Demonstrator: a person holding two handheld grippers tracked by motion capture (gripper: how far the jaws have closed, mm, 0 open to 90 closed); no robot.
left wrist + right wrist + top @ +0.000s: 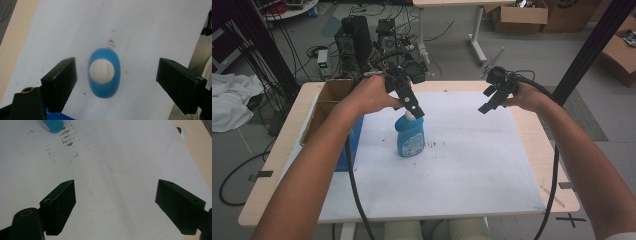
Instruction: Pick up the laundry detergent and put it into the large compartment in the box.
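Nearest the person, both forearms reach over a white sheet [462,175] covering the wooden table [272,165]. A blue bottle [410,135] with a white cap [102,71] stands upright on the sheet, left of centre, beside some brown stains [67,138]. The left gripper [412,107] hangs directly above the bottle, pointing down; in the left gripper view its jaws stand wide apart on either side of the cap, touching nothing. The right gripper [492,100] is held above the sheet's far right part, well apart from the bottle, jaws spread and empty. At the table's far left edge sits a cardboard box [329,97]. Beyond the table, cables and dark equipment [357,40] lie on the floor.
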